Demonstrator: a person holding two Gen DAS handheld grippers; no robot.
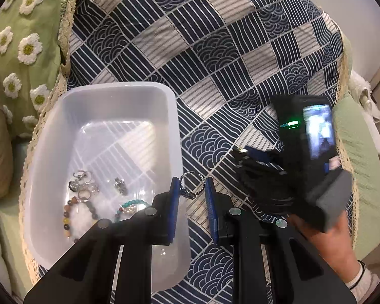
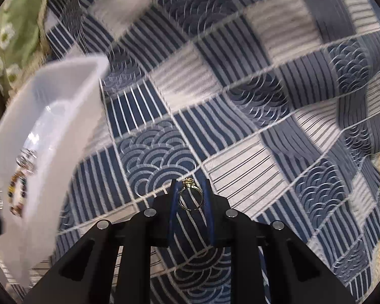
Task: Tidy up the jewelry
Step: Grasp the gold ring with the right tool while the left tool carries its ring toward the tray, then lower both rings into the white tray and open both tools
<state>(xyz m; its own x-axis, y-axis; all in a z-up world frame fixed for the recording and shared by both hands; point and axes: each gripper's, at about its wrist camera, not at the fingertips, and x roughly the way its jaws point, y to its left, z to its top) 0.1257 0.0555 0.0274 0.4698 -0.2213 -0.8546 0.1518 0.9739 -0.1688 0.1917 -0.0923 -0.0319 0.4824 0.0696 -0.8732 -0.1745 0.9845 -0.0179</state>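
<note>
A silver ring (image 1: 192, 186) is pinched in the left claw (image 1: 190, 192) beside the tub (image 1: 164, 93); a gold ring (image 2: 190, 195) is gripped in the right claw (image 2: 190, 192). Each is best released only once carried over the rim.

The left wrist view was taken from close above, looking down along the left gripper (image 1: 190, 190) onto the patterned cloth (image 1: 215, 50), with the white tub (image 1: 169, 131) just left of its fingers. The right wrist view, blurred, was aimed down along the right gripper (image 2: 191, 195) at the same cloth (image 2: 240, 101), equally near. The tub (image 2: 71, 96), far left of this tool, was shared by both views.
</note>
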